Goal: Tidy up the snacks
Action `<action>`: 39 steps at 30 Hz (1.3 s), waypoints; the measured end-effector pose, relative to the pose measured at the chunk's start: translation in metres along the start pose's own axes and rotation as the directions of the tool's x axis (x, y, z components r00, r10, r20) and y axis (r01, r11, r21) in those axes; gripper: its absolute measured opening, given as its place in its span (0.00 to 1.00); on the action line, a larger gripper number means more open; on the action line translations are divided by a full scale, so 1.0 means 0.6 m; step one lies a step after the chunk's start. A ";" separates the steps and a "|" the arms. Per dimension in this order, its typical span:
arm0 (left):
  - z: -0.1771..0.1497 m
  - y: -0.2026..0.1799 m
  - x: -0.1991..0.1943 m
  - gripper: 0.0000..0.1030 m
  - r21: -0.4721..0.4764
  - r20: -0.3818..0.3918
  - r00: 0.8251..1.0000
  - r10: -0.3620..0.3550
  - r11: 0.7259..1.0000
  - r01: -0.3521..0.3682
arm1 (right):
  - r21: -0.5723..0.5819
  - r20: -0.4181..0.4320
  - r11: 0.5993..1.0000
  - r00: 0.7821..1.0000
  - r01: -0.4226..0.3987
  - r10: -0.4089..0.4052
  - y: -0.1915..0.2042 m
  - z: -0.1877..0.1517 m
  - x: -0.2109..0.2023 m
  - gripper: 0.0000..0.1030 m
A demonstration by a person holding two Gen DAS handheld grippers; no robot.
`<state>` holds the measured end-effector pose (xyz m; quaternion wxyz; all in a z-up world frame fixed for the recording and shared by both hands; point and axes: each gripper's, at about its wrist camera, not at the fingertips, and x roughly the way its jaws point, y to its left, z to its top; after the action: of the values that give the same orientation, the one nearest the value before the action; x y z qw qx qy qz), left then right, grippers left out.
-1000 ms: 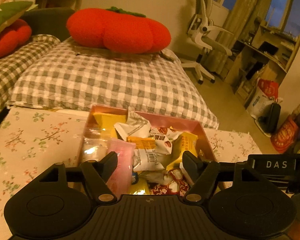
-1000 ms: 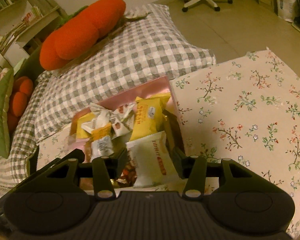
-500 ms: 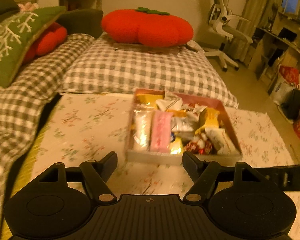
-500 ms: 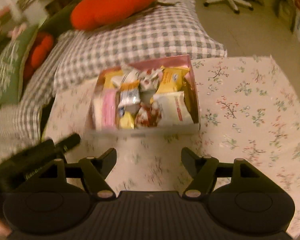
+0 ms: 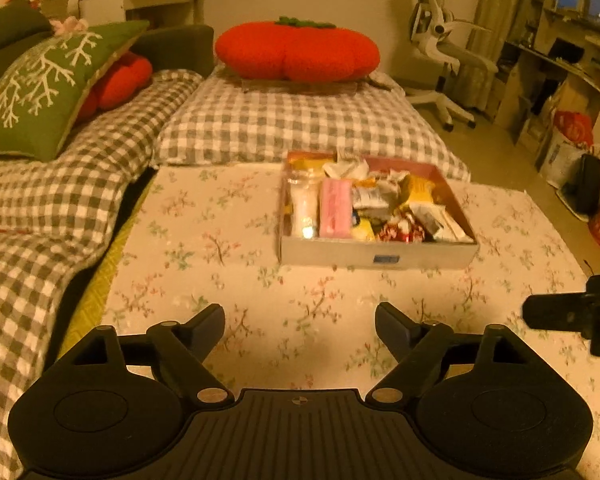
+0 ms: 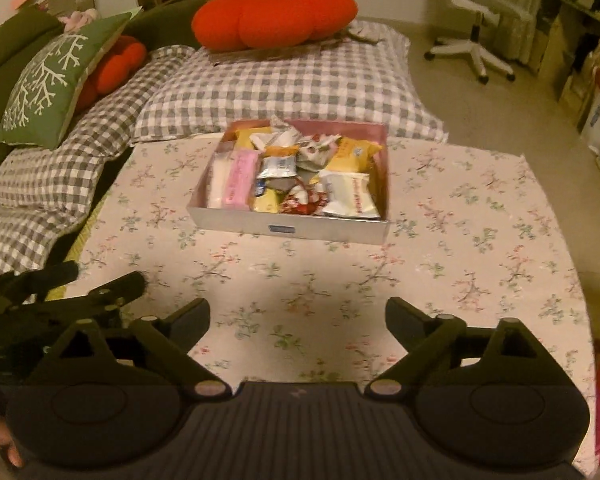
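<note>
Worktop draped in a pale floral cloth (image 6: 460, 248), beside a grey-checked bedding mat (image 6: 300, 80) bearing a round orange pumpkin-shaped cushion (image 6: 276, 16). On it we see a shallow grey cardboard box with a pink lining (image 6: 292, 229), filled with assorted wrapped snack packets (image 6: 300, 176). Our left gripper (image 5: 300, 320) and right gripper (image 6: 298, 316) hover near it; their jaws, just opened further, stand wide with nothing between them.
</note>
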<state>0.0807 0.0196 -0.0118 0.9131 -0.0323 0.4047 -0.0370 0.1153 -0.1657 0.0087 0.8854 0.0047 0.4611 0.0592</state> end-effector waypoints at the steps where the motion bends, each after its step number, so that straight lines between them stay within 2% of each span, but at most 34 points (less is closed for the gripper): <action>1: -0.001 0.003 -0.001 0.82 -0.006 -0.005 1.000 -0.012 1.000 0.012 | 0.014 -0.003 1.000 1.000 -0.006 0.006 -0.008 -0.005 0.001 0.92; 6: 0.000 0.008 -0.011 0.91 -0.011 0.015 1.000 -0.019 1.000 0.019 | 0.123 -0.005 0.992 0.999 -0.037 0.038 -0.030 -0.023 -0.002 0.92; 14: -0.015 -0.014 -0.010 0.98 0.105 -0.001 0.999 -0.032 0.994 0.032 | 0.183 0.046 0.983 0.998 0.021 -0.030 -0.025 -0.034 -0.003 0.96; 16: -0.015 -0.009 -0.009 0.99 0.122 0.009 1.000 -0.011 0.992 0.010 | 0.187 0.082 0.981 0.994 0.050 -0.066 -0.021 -0.035 -0.007 0.96; 18: -0.012 0.003 -0.008 0.99 0.116 0.013 1.000 -0.003 0.993 0.001 | 0.179 0.124 0.980 0.986 0.084 -0.107 -0.011 -0.037 -0.011 0.99; 22: -0.007 0.028 -0.010 0.99 0.080 0.021 0.999 -0.039 0.996 0.037 | 0.136 0.177 0.982 0.972 0.130 -0.154 0.010 -0.040 -0.009 0.99; 26: -0.005 0.038 -0.002 1.00 0.085 0.015 0.998 -0.066 0.994 0.064 | 0.153 0.163 0.978 0.973 0.139 -0.164 0.015 -0.039 0.007 0.99; 31: 0.002 0.042 0.018 1.00 0.046 -0.036 0.993 -0.115 0.992 0.116 | 0.182 0.153 0.975 0.976 0.127 -0.156 0.022 -0.032 0.016 0.99; 36: -0.003 0.048 0.028 1.00 0.052 -0.056 0.994 -0.097 0.994 0.100 | 0.157 0.170 0.975 0.968 0.158 -0.184 0.033 -0.036 0.013 0.99; 39: -0.001 0.053 0.022 1.00 0.029 -0.055 0.990 -0.127 0.991 0.129 | 0.160 0.174 0.976 0.969 0.150 -0.178 0.032 -0.036 0.010 0.99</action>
<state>0.0903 0.0497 -0.0248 0.8982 -0.0424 0.4252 -0.1029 0.0990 -0.1468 -0.0076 0.9239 0.0366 0.3777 -0.0489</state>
